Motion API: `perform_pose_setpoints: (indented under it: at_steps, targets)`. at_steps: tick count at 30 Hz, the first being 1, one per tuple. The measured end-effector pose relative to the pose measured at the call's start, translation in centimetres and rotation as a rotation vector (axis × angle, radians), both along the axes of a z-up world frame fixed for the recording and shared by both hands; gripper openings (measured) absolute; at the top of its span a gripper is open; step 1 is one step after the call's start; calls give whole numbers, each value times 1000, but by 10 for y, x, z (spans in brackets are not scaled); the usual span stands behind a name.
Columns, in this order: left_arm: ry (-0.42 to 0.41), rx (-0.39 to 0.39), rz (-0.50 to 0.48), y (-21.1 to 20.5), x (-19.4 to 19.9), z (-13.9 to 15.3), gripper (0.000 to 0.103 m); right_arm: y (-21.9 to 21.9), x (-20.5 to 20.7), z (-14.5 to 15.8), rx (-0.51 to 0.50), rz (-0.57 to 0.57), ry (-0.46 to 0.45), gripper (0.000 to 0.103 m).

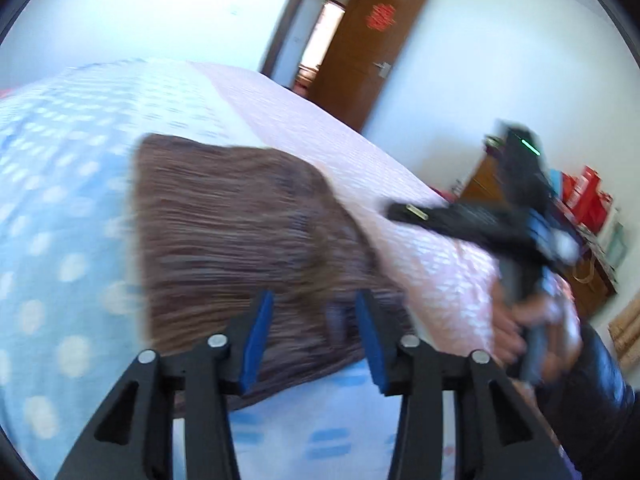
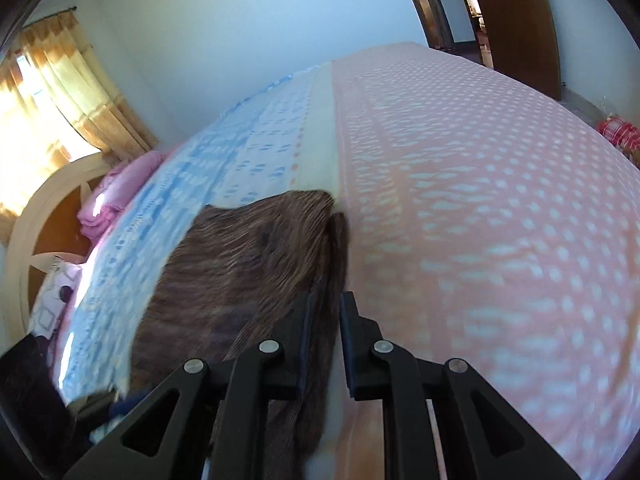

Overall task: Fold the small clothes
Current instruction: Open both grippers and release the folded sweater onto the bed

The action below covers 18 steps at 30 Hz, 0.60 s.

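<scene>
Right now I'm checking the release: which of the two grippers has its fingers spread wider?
The left gripper: its blue-padded fingers stand well apart over the brown garment. The right gripper shows only a narrow gap, at the garment's edge.

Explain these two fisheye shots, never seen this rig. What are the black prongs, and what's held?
No robot: a person carries a two-finger gripper in each hand, with a camera on each looking along its fingers. One picture is from the left gripper, the other from the right gripper. A brown garment lies on a bed cover with a blue and a pink half. The left fingers stand open over the garment, gripping nothing. The right fingers are nearly closed with the garment's edge between them; whether they pinch it is unclear.
</scene>
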<state>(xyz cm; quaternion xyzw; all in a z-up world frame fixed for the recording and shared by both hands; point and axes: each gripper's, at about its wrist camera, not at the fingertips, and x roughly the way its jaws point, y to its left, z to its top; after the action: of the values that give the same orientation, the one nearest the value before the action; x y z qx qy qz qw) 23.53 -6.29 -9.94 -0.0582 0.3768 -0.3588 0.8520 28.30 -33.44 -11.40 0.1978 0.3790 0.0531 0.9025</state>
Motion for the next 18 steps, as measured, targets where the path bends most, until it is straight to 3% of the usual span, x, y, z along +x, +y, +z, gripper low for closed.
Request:
perform_pose_setpoints:
  at_steps: [2,4,5,6,9,15,17,18]
  targets:
    - [10,1,62,17,9,2,50,8,-21,5,10,2,-5,15]
    - [24,21,104,18,6,-2,51,20,-42,11,27,12,-18,30]
    - [35,41,119,17,8,-6,51,28,-50,13,22,17,-29,49]
    - [49,53,123,16,3,-10,51,38,-61,16,-3,19,-46,60]
    - [64,115,141,14,-3,-17,51,61,-72,18,-32,47,-64,61]
    - [27,171,156,9,-14,-29,59,70,-62,-13,68,8,50,61]
    - [35,192,169,10,-9,-33,59,65,-55,-24,134,-25,78,60]
    - [36,192,174,11,-8,-36,60,61,-52,-30,204,-27,79,55]
